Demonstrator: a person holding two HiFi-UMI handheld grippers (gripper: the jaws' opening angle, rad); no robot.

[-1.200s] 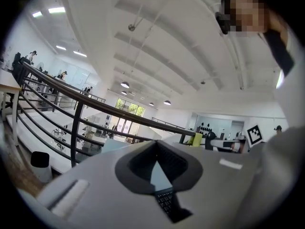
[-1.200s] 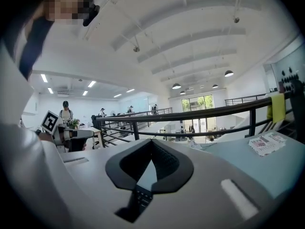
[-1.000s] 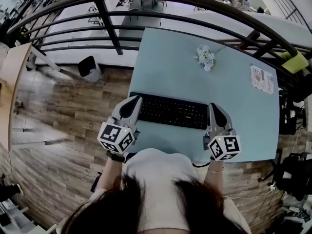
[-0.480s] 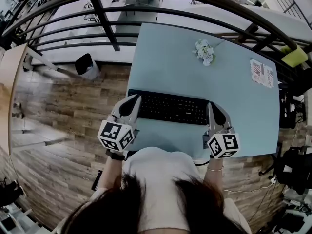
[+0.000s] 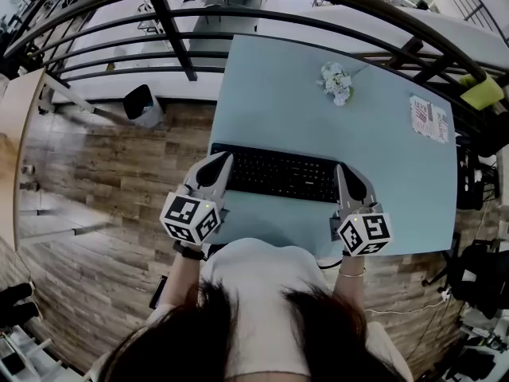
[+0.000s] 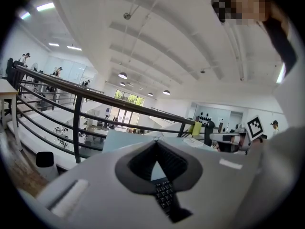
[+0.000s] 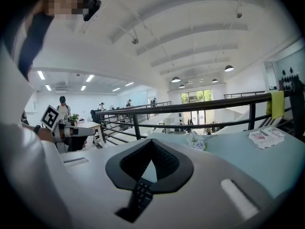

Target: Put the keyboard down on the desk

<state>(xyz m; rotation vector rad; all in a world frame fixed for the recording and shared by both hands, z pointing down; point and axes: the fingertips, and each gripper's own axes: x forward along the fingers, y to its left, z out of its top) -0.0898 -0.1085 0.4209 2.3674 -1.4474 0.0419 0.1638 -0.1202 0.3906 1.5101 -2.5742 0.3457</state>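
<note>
A black keyboard point(image 5: 280, 173) lies crosswise over the near part of the light-blue desk point(image 5: 278, 94). My left gripper point(image 5: 223, 161) is shut on its left end and my right gripper point(image 5: 342, 170) on its right end. I cannot tell whether the keyboard rests on the desk or hangs just above it. In the left gripper view the jaws point(image 6: 156, 142) meet at the tips and keys of the keyboard point(image 6: 164, 197) show in the slot between them. The right gripper view shows the same, with the jaws point(image 7: 152, 141) closed over the keyboard point(image 7: 140, 194).
A small white flower bunch point(image 5: 336, 83) and a printed card point(image 5: 430, 122) lie farther back on the desk. A dark metal railing point(image 5: 183, 42) runs behind it, with a yellow-green item point(image 5: 483, 102) at its right. A black bin point(image 5: 141, 103) stands on the wooden floor at left.
</note>
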